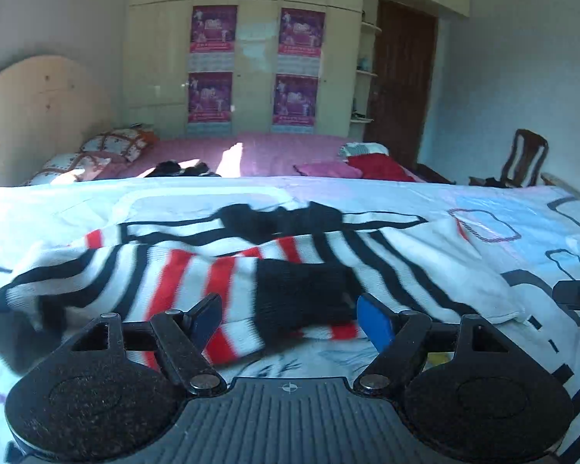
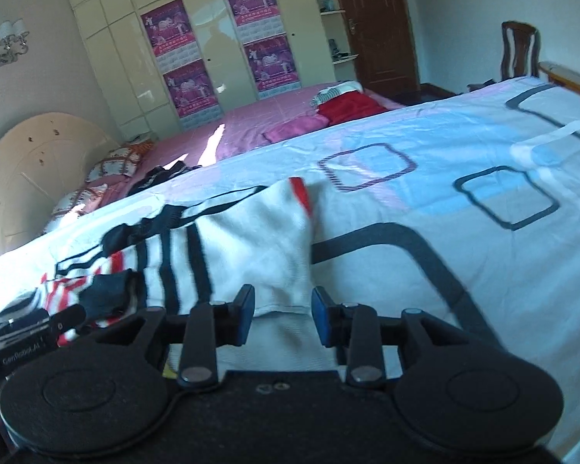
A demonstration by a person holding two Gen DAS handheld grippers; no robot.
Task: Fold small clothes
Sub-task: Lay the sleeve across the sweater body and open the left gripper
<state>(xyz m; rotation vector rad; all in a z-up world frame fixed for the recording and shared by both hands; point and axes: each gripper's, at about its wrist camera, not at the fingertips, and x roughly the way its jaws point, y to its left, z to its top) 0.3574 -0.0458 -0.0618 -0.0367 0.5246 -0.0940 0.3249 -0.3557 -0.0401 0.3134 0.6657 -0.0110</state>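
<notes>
A small knit sweater [image 1: 197, 266], white with black and red stripes and black cuffs, lies crumpled on the bed sheet [image 1: 483, 208]. My left gripper [image 1: 290, 319] is open, its blue pads on either side of a black cuff [image 1: 305, 294] of a folded-over sleeve. In the right wrist view the sweater's plain white part [image 2: 259, 239] lies just ahead of my right gripper [image 2: 283, 315], which is open with the white hem edge between its pads. The left gripper's body [image 2: 27, 344] shows at the left edge of that view.
The sheet [image 2: 464, 154] is white and pale blue with dark rectangle outlines. Behind it lies a pink bed [image 1: 274, 150] with pillows, dark clothes and red and pink garments. A wardrobe [image 1: 247, 58], a brown door [image 1: 402, 77] and a wooden chair [image 1: 522, 158] stand further back.
</notes>
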